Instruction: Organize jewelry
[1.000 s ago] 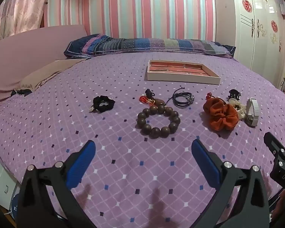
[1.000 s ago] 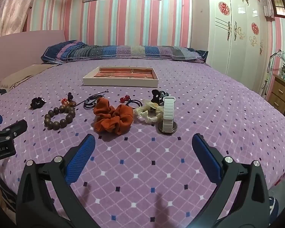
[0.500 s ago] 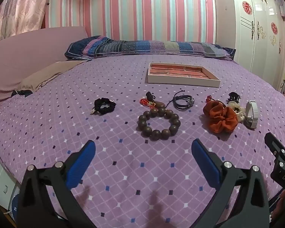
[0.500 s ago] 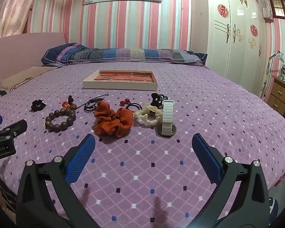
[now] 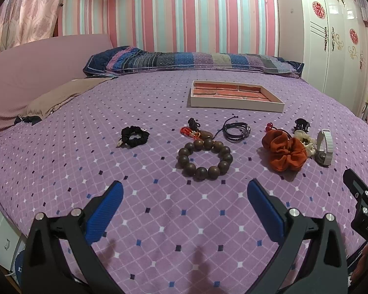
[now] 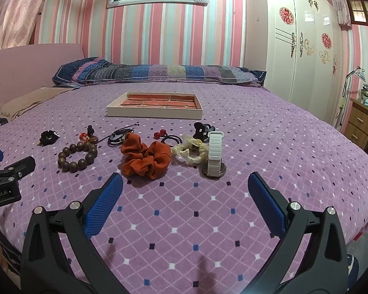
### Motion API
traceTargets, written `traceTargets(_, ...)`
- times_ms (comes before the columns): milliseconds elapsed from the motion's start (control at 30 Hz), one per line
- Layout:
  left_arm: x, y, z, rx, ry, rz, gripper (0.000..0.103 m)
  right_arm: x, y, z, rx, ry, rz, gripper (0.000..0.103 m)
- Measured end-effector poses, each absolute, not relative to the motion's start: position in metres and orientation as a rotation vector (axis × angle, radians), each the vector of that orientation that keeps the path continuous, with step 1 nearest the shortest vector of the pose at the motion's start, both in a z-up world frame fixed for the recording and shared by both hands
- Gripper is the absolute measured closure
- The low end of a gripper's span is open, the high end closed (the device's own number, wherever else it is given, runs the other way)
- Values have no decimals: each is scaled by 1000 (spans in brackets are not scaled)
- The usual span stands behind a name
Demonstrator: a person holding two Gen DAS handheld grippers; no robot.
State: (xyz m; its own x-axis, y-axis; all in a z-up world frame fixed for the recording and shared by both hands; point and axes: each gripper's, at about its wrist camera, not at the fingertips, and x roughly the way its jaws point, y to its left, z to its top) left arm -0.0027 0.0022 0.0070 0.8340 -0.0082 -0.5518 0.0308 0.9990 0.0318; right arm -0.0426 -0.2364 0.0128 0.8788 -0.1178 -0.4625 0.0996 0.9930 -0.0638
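Observation:
A row of accessories lies on the purple bedspread. From the left: a black scrunchie (image 5: pixel 135 136), a brown bead bracelet (image 5: pixel 204 159), a black cord bracelet (image 5: pixel 235 130), an orange scrunchie (image 5: pixel 284 153), a cream scrunchie (image 6: pixel 190 152) and a white-strapped watch (image 6: pixel 214 155). Behind them sits a shallow cream tray (image 5: pixel 235 103) with a red-brown divided lining. My left gripper (image 5: pixel 182 196) hovers open in front of the bead bracelet. My right gripper (image 6: pixel 185 188) hovers open in front of the orange scrunchie (image 6: pixel 146 159) and watch. Neither holds anything.
A black hair claw (image 6: pixel 202 128), a red-bead hair tie (image 6: pixel 159 134) and a small red-and-brown charm (image 5: pixel 196 132) lie among the items. A patterned pillow (image 5: pixel 191 60) runs along the headboard. A white wardrobe (image 6: pixel 304 56) and wooden nightstand (image 6: pixel 360 127) stand to the right.
Both cameras have tilted up and drawn back slightly, so the items sit lower and smaller in view. Both grippers stay open; nothing on the bed has moved.

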Motion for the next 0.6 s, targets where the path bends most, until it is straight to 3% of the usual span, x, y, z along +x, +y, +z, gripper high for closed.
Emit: traceTargets(600, -2, 2, 6, 40, 585, -22, 4, -41, -236, 10, -35, 491, -113, 4)
